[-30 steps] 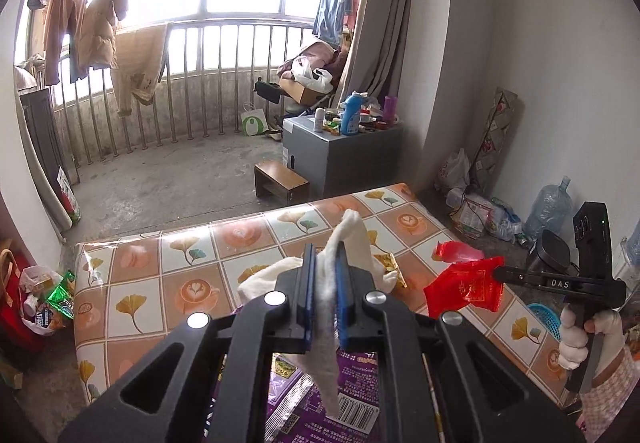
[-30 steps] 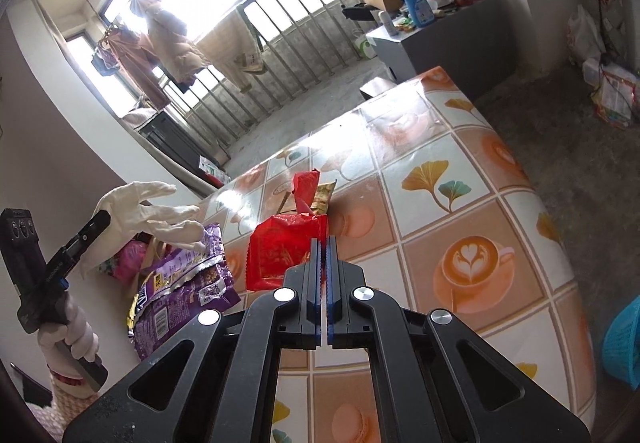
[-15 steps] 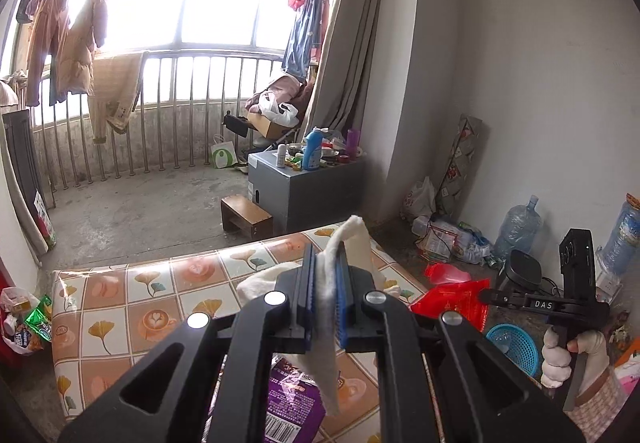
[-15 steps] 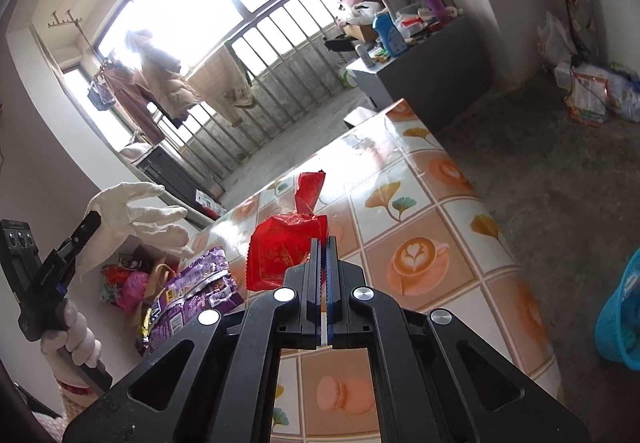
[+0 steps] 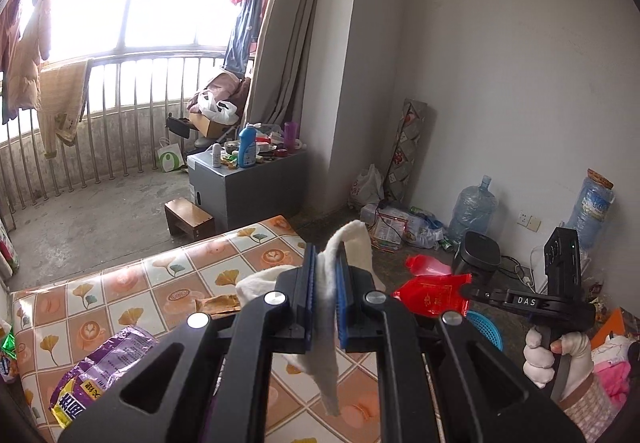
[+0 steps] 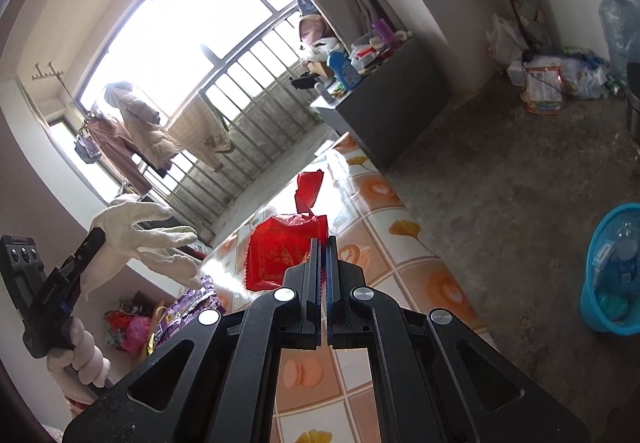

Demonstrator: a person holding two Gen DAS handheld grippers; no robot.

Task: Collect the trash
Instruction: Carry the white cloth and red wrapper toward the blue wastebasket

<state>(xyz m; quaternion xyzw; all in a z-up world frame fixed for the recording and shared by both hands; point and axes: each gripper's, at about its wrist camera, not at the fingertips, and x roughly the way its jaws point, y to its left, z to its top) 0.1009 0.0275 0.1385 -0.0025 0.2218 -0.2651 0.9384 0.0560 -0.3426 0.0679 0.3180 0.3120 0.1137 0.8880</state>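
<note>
Tiled table point(image 5: 168, 283); claws grip trash.

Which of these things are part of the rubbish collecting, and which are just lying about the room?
Part of the job:
- white cotton glove, clamped in the left gripper
- red plastic wrapper, clamped in the right gripper
- purple snack bag on the tiled tablecloth
- blue plastic basket

Just lying about:
- grey cabinet
- clear water jug
- small wooden stool

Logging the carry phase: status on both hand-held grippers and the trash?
Left hand-held gripper shut on white glove. Right hand-held gripper shut on red wrapper. Blue basket on floor ahead, path clear.
</note>
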